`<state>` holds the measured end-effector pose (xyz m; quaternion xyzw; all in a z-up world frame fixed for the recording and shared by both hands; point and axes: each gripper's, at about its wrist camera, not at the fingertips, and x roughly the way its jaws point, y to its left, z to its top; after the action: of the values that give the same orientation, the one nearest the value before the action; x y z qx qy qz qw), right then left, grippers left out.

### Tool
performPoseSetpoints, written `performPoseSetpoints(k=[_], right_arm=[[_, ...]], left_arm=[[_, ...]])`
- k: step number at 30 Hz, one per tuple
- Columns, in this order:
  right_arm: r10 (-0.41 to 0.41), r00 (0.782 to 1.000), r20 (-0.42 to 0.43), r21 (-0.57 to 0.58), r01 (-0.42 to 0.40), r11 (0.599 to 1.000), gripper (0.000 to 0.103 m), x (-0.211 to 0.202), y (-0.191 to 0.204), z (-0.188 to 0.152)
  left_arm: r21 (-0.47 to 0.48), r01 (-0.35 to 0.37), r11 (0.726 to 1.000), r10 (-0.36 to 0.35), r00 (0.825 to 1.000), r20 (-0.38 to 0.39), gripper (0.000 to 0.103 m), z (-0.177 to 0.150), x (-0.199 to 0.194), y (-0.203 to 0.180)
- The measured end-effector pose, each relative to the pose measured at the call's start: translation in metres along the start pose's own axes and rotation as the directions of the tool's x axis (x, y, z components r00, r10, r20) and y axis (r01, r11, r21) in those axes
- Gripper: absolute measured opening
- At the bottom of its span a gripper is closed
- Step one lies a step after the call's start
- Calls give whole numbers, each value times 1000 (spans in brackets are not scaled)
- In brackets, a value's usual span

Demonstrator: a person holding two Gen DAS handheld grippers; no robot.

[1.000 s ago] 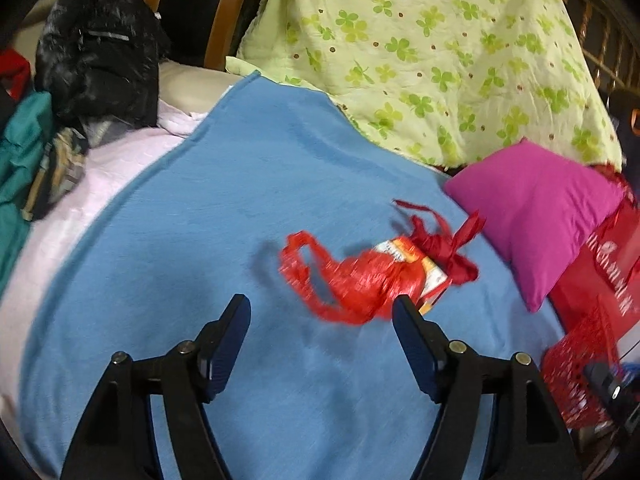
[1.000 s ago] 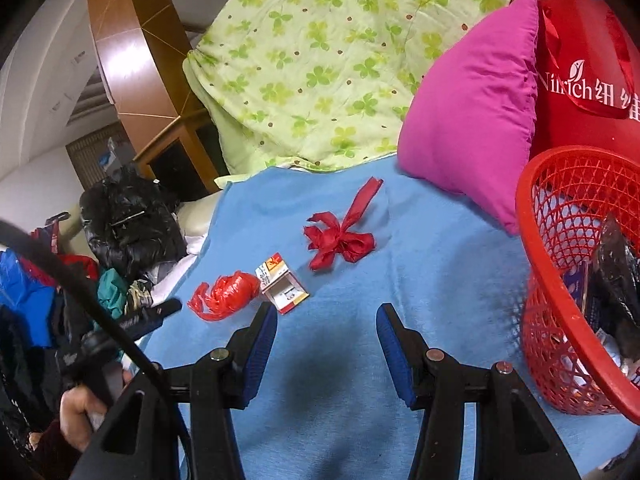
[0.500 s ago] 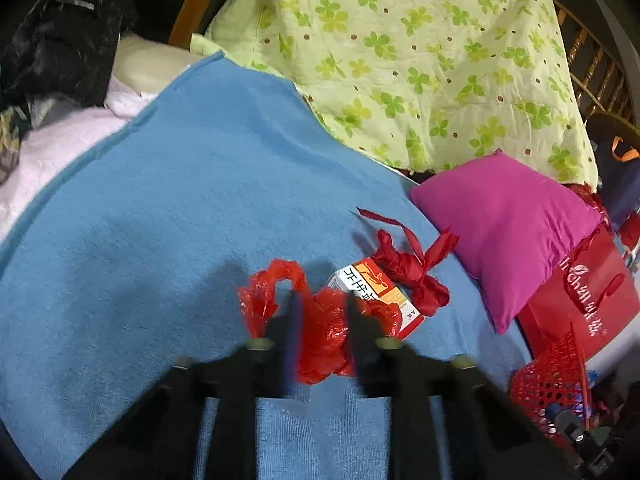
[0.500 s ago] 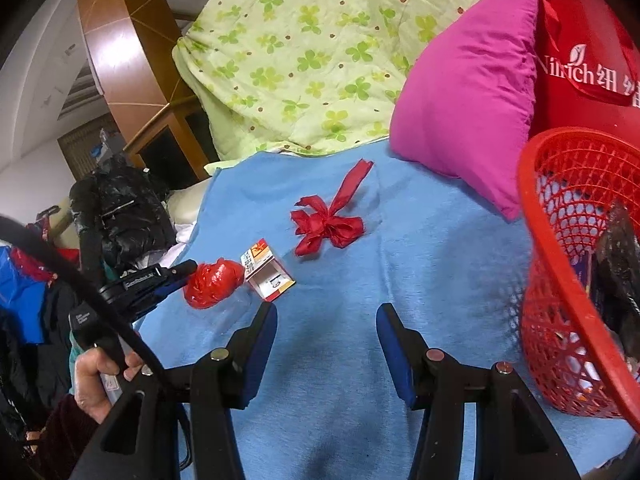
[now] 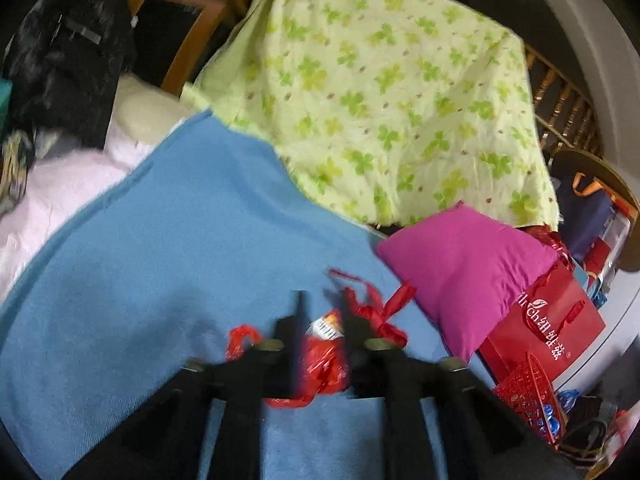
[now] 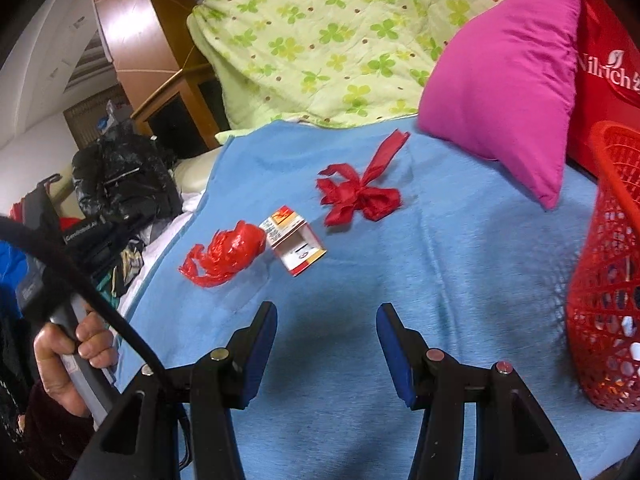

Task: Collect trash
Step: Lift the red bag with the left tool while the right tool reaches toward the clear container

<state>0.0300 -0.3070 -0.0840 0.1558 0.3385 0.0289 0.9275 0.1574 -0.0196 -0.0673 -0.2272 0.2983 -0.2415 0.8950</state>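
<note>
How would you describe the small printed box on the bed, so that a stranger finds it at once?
Look at the blue blanket on the bed, in front of the magenta pillow. Three pieces of trash lie in a row there; the small box is the middle one, between the crumpled red plastic bag and the red ribbon bow. It alone is stiff, rectangular and printed white and orange.

The red bag reads "Nilrich"; the small box shows "1".
</note>
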Motion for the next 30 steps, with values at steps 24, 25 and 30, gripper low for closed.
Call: performPoseSetpoints(k=[24, 25, 30], right_arm=[[-25, 1000, -8, 43, 25, 999, 56, 2, -20, 2], [-24, 1000, -9, 42, 25, 999, 56, 2, -19, 1], [-21, 1000, -10, 30, 22, 999, 56, 4, -11, -1]], left_arm=[[382, -154, 911, 244, 950, -197, 47, -41, 81, -46], [375, -152, 914, 238, 952, -193, 43, -40, 79, -45], [310, -126, 942, 182, 971, -157, 4, -27, 61, -40]])
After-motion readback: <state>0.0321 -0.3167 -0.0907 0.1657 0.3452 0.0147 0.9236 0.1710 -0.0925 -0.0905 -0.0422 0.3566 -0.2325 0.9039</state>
